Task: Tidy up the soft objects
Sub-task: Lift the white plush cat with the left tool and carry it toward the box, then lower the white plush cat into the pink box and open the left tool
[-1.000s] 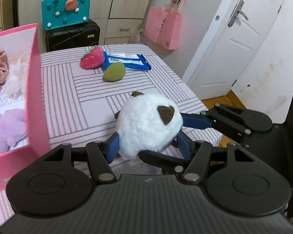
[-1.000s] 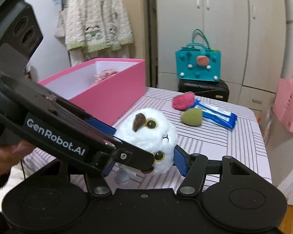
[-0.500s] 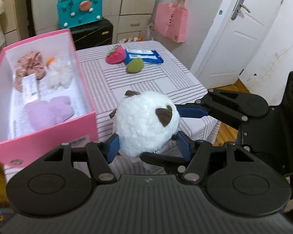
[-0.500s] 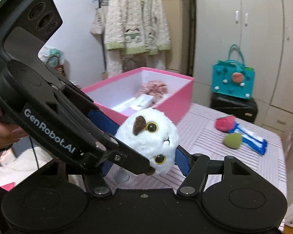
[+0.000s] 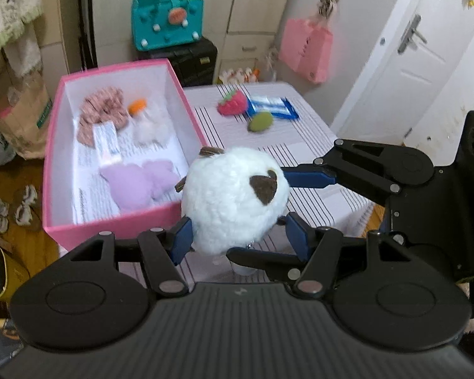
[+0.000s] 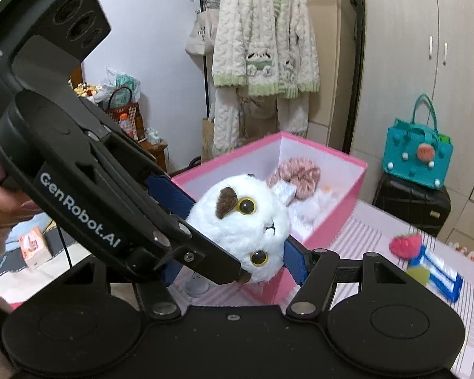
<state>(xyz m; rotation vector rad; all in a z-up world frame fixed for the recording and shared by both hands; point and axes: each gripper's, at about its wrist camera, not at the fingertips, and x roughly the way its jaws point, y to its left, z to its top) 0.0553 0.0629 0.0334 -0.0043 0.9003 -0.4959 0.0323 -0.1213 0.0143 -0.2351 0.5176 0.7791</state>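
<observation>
Holding the white plush owl (image 5: 233,199) up off the striped table (image 5: 303,145), I have both tools on it at once: my left gripper (image 5: 237,237) has its blue pads pressed into the fur at the toy's lower sides, and my right gripper (image 6: 233,265) is closed on the same toy from the other side, one pad behind the head and one under the chin. I judge this to be the carry step, with the toy lifted and headed for the pink box (image 5: 123,221), just beyond and to the left in the left wrist view. Next I need to bring the owl over the near wall, pick the bare patch beside the purple plush (image 5: 136,183), and let go with one tool before the other. Farther back in the box lie a white fluffy toy (image 5: 148,126) and a pink knit piece (image 5: 101,113). Out on the table the strawberry plush (image 5: 233,104), green plush (image 5: 260,121) and blue packet (image 5: 273,105) still wait.

Compared with a second ago, the box interior has come fully into sight and sits lower in frame, so I have raised and swung the toy toward it.
</observation>
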